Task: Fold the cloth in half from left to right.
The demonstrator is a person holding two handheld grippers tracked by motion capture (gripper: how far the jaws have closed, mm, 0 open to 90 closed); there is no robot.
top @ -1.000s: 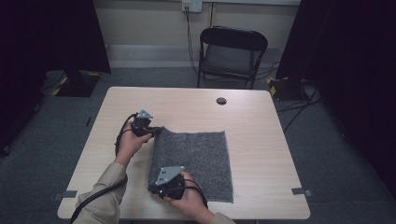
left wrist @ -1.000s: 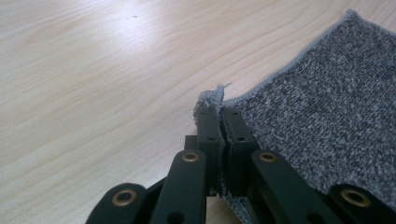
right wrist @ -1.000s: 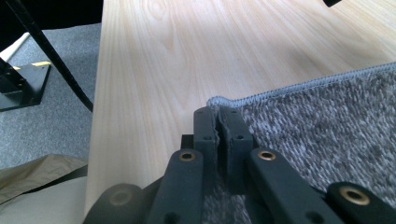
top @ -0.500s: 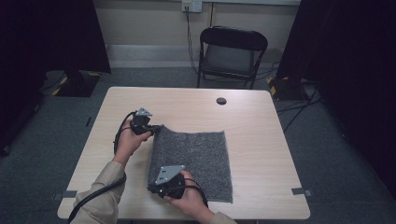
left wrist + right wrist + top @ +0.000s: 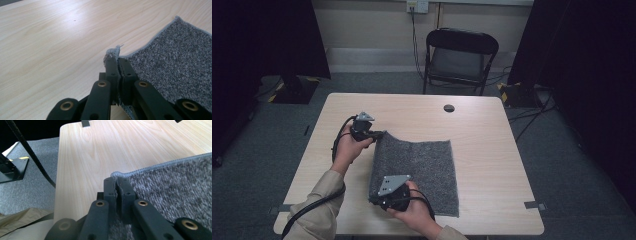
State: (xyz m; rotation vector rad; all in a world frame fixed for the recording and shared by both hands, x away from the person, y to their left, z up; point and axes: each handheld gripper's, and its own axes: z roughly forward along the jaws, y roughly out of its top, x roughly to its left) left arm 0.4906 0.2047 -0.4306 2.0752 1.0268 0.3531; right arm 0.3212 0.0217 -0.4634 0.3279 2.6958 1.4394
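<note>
A dark grey cloth (image 5: 424, 167) with a pale stitched edge lies on the light wood table (image 5: 477, 125). My left gripper (image 5: 379, 135) is shut on the cloth's far left corner, raised a little off the table. In the left gripper view that corner (image 5: 113, 53) pokes up between the closed jaws of the left gripper (image 5: 118, 62). My right gripper (image 5: 377, 199) is shut on the near left corner. In the right gripper view the cloth's edge (image 5: 120, 174) is pinched in the right gripper (image 5: 117, 182), and the cloth (image 5: 175, 187) spreads to the right.
A small black round object (image 5: 449, 108) sits near the table's far edge. A black folding chair (image 5: 459, 60) stands behind the table. A black cable (image 5: 32, 155) hangs past the table's edge over the grey carpet floor.
The left gripper has lifted the far left corner slightly, so the cloth's left edge bulges up. The right gripper stays where it was.
</note>
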